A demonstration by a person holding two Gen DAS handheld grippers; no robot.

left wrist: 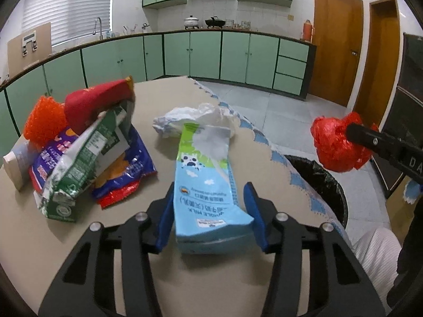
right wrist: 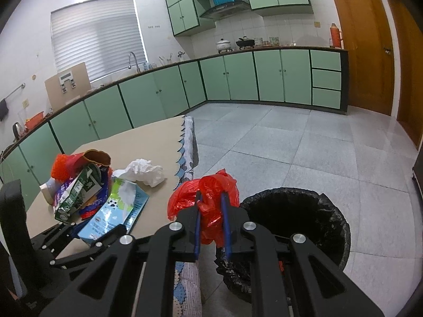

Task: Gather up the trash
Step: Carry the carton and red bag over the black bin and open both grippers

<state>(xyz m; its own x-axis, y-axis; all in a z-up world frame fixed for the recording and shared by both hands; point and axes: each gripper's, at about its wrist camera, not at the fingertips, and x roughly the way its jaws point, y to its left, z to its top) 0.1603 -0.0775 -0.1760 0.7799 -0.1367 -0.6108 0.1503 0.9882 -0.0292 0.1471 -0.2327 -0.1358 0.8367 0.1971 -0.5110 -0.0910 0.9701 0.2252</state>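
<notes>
A flattened light-blue milk carton (left wrist: pixel 203 185) (right wrist: pixel 116 211) lies on the beige table (left wrist: pixel 158 97) (right wrist: pixel 148 137), pointing away from me. My left gripper (left wrist: pixel 209 187) straddles its near end, and both blue pads touch the carton's sides. My right gripper (right wrist: pixel 211 195) is shut on a crumpled red plastic bag (right wrist: pixel 185 198) (left wrist: pixel 335 145), held in the air beside the table's right edge and near the black-lined trash bin (right wrist: pixel 341 222) (left wrist: pixel 330 182). A crumpled white plastic bag (left wrist: pixel 190 117) (right wrist: pixel 144 171) rests just beyond the carton.
A heap of trash lies at the table's left: a green-and-white carton (left wrist: pixel 79 163), a blue snack bag (left wrist: pixel 132 169), a red packet (left wrist: pixel 97 100), orange mesh (left wrist: pixel 42 121) and a paper cup (left wrist: pixel 15 163). A scalloped cloth hangs off the right edge. Beyond lies tiled floor.
</notes>
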